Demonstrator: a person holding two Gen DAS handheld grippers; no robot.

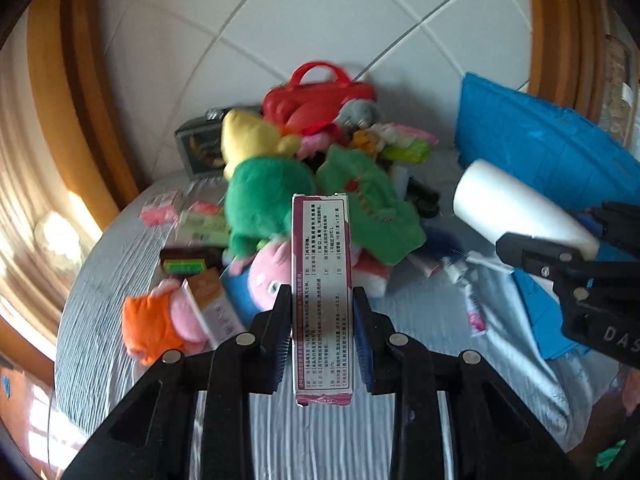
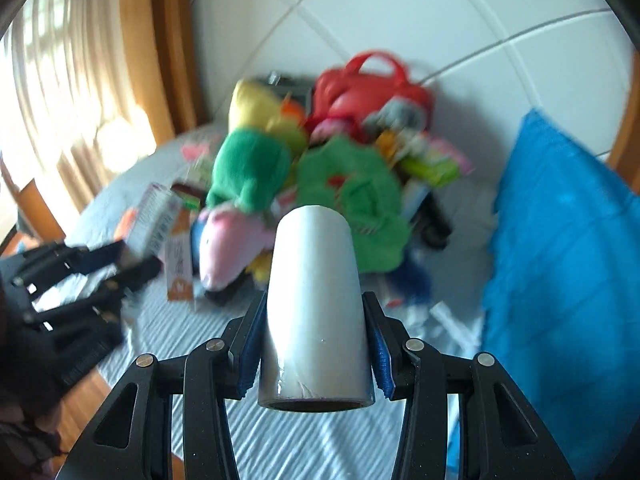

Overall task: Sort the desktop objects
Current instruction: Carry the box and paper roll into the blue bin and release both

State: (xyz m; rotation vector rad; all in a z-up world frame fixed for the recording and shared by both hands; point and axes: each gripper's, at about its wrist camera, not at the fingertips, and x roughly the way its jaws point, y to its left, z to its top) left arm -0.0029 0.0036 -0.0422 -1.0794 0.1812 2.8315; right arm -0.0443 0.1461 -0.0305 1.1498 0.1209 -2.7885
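My left gripper [image 1: 323, 308] is shut on a long white and magenta medicine box [image 1: 322, 280], held upright above the grey striped tablecloth [image 1: 120, 320]. My right gripper [image 2: 314, 320] is shut on a white roll of film [image 2: 314, 300]; that roll also shows in the left wrist view [image 1: 516, 210], at the right. Behind both lies a heap of desktop objects: a green plush [image 1: 264, 200], a yellow plush [image 1: 248, 136], a pink plush [image 1: 268, 272], an orange plush [image 1: 152, 320], a red plastic bag [image 1: 316, 96]. The left gripper [image 2: 132, 264] shows blurred at the left in the right wrist view.
A blue fabric bin [image 1: 552, 148] stands at the right, and it also shows in the right wrist view [image 2: 560, 260]. Small boxes [image 1: 212, 300], pink packets [image 1: 160, 210] and tubes [image 1: 472, 304] lie around the heap. A white tiled wall [image 1: 320, 20] is behind.
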